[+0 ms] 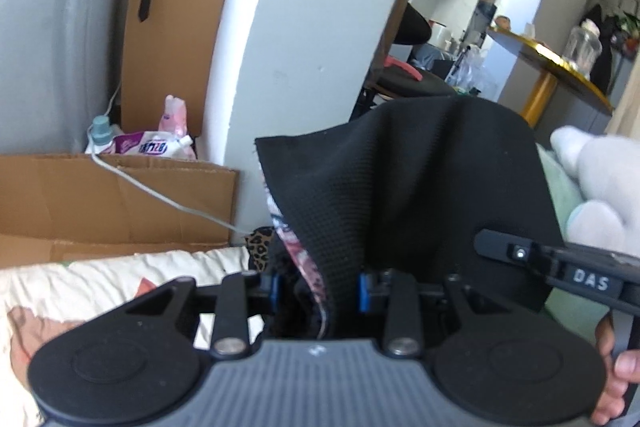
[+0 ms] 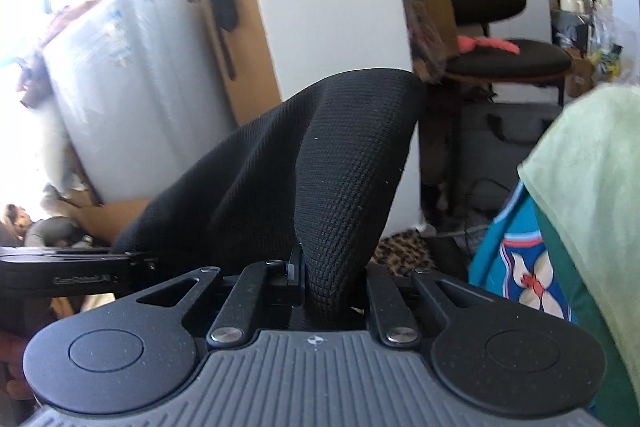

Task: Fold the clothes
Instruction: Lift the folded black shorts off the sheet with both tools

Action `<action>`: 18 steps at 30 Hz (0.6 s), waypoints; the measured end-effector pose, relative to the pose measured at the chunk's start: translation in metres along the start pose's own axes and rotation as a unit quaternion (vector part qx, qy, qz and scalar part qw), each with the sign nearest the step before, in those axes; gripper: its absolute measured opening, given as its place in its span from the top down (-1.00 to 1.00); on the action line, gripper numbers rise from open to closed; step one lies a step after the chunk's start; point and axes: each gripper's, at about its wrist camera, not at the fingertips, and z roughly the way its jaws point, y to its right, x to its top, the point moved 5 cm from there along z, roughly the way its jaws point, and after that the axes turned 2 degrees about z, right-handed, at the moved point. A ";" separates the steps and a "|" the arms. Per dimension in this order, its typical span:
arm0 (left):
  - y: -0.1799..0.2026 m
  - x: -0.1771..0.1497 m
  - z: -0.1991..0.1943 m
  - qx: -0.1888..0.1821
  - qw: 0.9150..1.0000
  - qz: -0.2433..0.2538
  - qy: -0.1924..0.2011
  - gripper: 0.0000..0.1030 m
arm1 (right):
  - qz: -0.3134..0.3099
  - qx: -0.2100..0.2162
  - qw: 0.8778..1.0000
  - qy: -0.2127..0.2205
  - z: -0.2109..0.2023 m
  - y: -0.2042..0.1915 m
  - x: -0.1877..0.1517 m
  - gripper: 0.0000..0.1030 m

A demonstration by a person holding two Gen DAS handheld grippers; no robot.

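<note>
A broad white pillar (image 1: 304, 27) fills the middle of the room behind everything, with a tall sheet of cardboard (image 1: 176, 19) leaning beside it and a big plastic-wrapped bulk (image 1: 52, 27) at the far left. Past the pillar the room opens onto a black chair (image 2: 508, 55) with something pink lying on its seat, and a counter with a yellow edge (image 1: 556, 67) carrying a clear jar. Lower down, an open cardboard box (image 1: 116, 199) holds detergent pouches, and a thin white cable runs across its front. The black knit garment (image 1: 404, 195) is held up in the air between both tools and blocks much of the view ahead; its reverse side shows a pink floral print along the left edge. A pale patterned bedcover (image 1: 100, 287) lies below at the left, and a scrap of leopard-print fabric (image 2: 404, 251) shows beneath the garment. A pale green cloth over a teal flowered piece (image 2: 560, 211) crowds the right side. The left gripper (image 1: 318, 289) has its jaws partly apart, with the garment's edge running down between the blue pads; whether they press it cannot be told. The right gripper (image 2: 320, 283) is pinched tight on a bunched fold of the garment.
</note>
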 end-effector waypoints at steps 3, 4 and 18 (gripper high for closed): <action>0.001 -0.010 0.017 -0.001 1.000 0.006 0.003 0.30 | -0.002 -0.009 1.000 -0.006 0.012 0.012 -0.011 0.82; 0.001 -0.014 0.023 -0.002 1.000 0.007 0.003 0.30 | -0.001 -0.009 1.000 -0.004 0.016 0.016 -0.012 0.82; -0.007 -0.059 0.105 -0.014 0.999 -0.042 0.000 0.30 | 0.039 -0.046 0.998 -0.018 0.100 0.080 -0.034 0.82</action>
